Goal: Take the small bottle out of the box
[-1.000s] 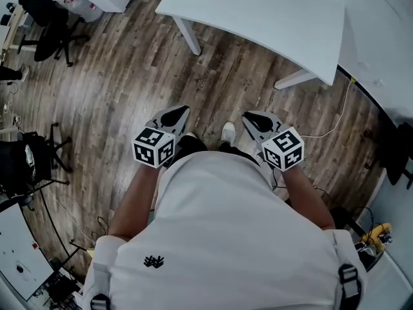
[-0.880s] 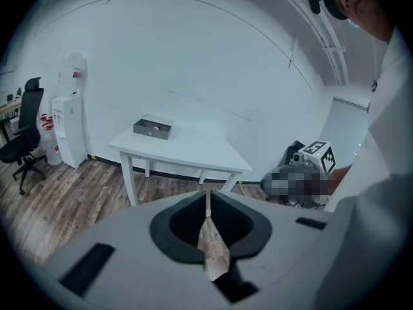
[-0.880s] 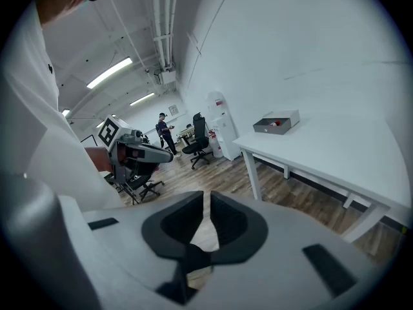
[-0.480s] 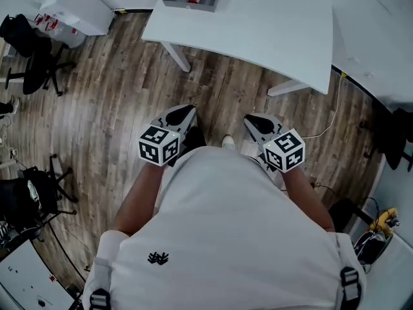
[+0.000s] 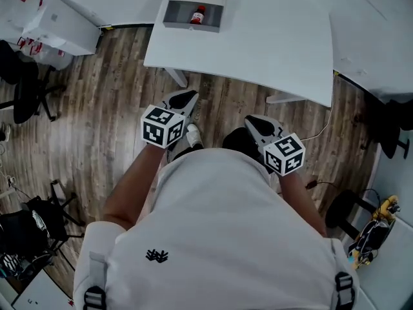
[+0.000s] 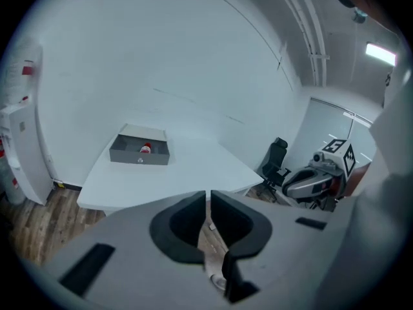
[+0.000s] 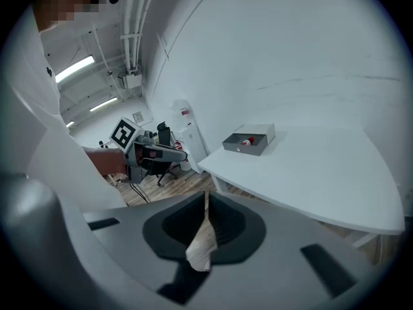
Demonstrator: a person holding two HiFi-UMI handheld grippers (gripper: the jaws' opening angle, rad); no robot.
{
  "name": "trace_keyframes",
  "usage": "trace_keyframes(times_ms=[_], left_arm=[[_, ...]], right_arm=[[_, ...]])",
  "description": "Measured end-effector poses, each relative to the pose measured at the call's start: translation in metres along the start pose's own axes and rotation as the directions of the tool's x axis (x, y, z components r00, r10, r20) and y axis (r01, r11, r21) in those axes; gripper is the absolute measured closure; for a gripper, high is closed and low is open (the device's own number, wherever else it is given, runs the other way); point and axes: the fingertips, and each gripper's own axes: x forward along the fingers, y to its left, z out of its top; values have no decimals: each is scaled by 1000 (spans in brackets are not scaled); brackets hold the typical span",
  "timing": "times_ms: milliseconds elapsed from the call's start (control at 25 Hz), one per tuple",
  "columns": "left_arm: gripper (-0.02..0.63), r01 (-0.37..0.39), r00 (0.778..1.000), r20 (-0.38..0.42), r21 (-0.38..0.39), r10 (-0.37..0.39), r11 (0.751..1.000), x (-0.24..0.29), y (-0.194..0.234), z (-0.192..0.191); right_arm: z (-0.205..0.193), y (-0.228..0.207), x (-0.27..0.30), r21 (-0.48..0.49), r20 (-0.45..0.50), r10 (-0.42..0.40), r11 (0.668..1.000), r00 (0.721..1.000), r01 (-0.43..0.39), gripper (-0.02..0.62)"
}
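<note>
Small red-capped bottle (image 5: pixel 197 15) seemingly lies inside grey box (image 5: pixel 186 26).

The white table (image 5: pixel 271 44) carries one open grey box (image 5: pixel 190 26) near its far edge.

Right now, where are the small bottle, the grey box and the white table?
small bottle (image 5: pixel 197 15), head view, on its red-and-white body.
grey box (image 5: pixel 182 26), head view, on its near wall.
white table (image 5: pixel 271 41), head view, on a bare part of its top.

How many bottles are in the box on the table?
1. A small red-capped bottle lies inside the open grey box near the far edge of the white table; nothing else shows inside.
</note>
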Motion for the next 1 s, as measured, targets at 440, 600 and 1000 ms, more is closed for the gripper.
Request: trace_keyframes(times_ms=[440,600,1000], left_arm=[[534,-115,993,-7,-20,115,993,53,74,53],[501,-171,985,-28,-19,170,985,80,97,75],[427,-257,955,-147,11,256,966,139,157,103]], right_arm=[[37,-52,31,-25,-25,45,999,999,-46,577],[58,-88,35,-45,-22,72,996,997,-73,577],[86,-157,51,-33,4,115,993,993,-115,577]])
